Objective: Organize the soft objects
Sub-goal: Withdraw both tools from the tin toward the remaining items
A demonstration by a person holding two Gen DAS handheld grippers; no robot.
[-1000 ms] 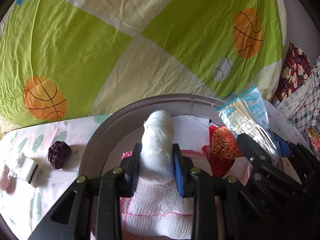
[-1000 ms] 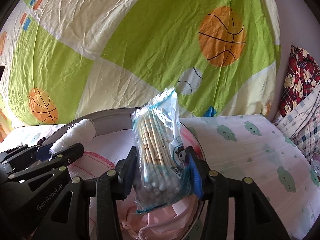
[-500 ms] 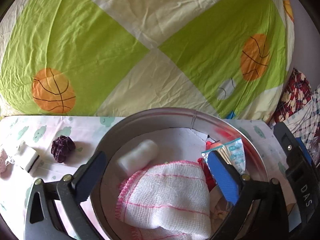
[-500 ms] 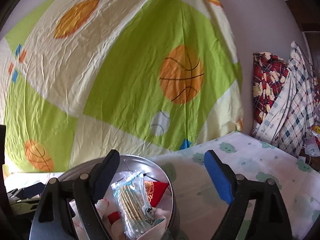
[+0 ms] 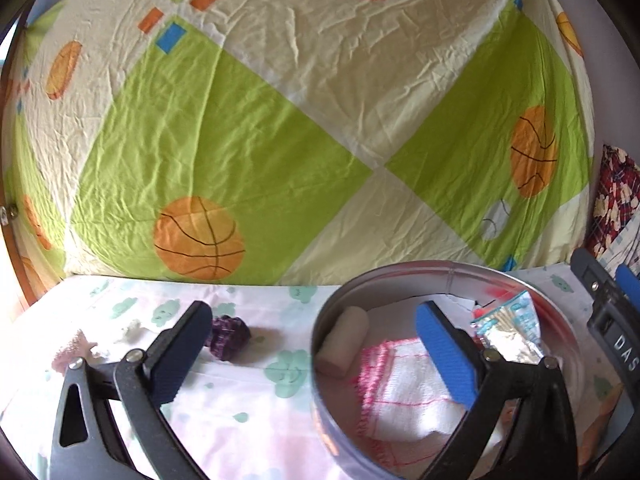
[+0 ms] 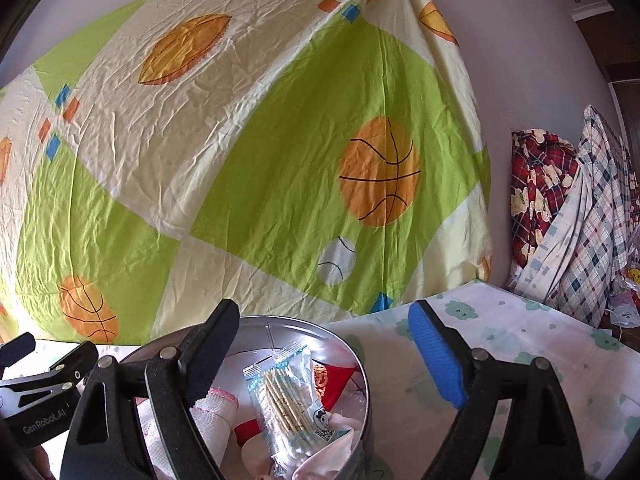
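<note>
A round metal tin [image 5: 400, 276] stands on the cloud-print sheet. Inside it lie a white bandage roll [image 5: 344, 340], a white gauze cloth with pink stitching [image 5: 404, 388] and a clear bag of cotton swabs [image 5: 508, 324]. My left gripper [image 5: 312, 316] is open wide and empty, straddling the tin's left wall from above. In the right wrist view the swab bag [image 6: 288, 396] leans in the tin [image 6: 304, 322] beside a red pouch [image 6: 332, 384]. My right gripper [image 6: 324, 316] is open and empty above the tin's right side. A dark purple soft lump [image 5: 228, 336] lies on the sheet left of the tin.
A green and cream sheet with basketball prints [image 5: 280, 140] hangs behind the table as a backdrop. Plaid fabrics [image 6: 560, 216] are piled at the right. A pinkish item [image 5: 72, 350] and a small white one [image 5: 132, 328] lie at the far left. The left gripper [image 6: 40, 376] shows at the right view's left edge.
Both grippers opened. The left let go of the bandage roll and the right let go of the swab bag; both now lie in the tin. Both grippers drew back and rose; the left swung leftward.
</note>
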